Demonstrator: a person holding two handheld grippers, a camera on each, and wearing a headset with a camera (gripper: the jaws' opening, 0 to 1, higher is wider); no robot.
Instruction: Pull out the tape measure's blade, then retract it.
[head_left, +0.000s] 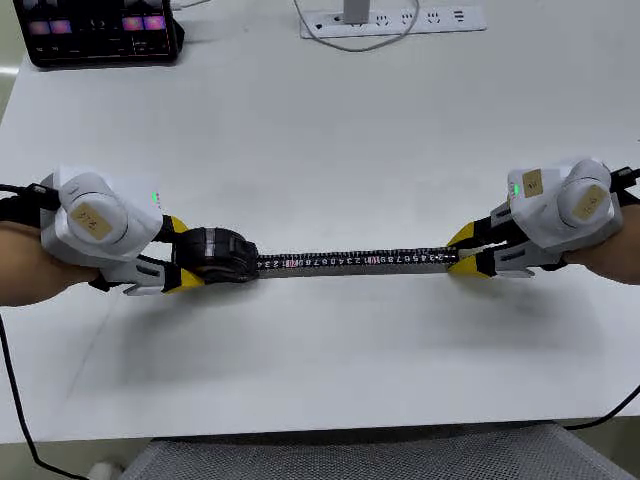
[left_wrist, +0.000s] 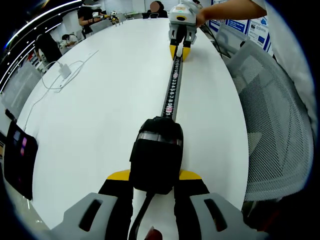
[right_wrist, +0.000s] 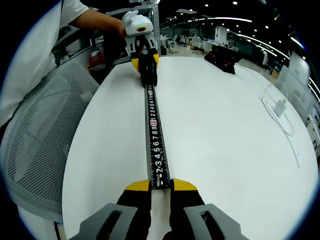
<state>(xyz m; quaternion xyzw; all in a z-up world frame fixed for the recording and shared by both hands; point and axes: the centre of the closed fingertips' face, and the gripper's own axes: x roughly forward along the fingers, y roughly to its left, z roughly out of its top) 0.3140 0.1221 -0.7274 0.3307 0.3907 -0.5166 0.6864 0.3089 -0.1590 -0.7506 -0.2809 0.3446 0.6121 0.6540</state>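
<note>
Apart, level: L tool (head_left: 185, 254), R tool (head_left: 461, 250).

We are wearing a white shirt (right_wrist: 30, 60) and trailing black cables (head_left: 603, 412) from the white, yellow-tipped left gripper (head_left: 185, 253) and right gripper (head_left: 460, 250).

place: open office | white worktable (head_left: 330, 150); power strip (head_left: 395, 20); mesh chair (left_wrist: 270, 115); ceiling light strips (right_wrist: 230, 19)

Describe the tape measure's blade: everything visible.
The blade is a narrow dark strip printed with pale numerals and some red marks, pulled out straight and taut low over the white table. One end enters the black case clamped in the left gripper; the right gripper pinches its free tip.
</note>
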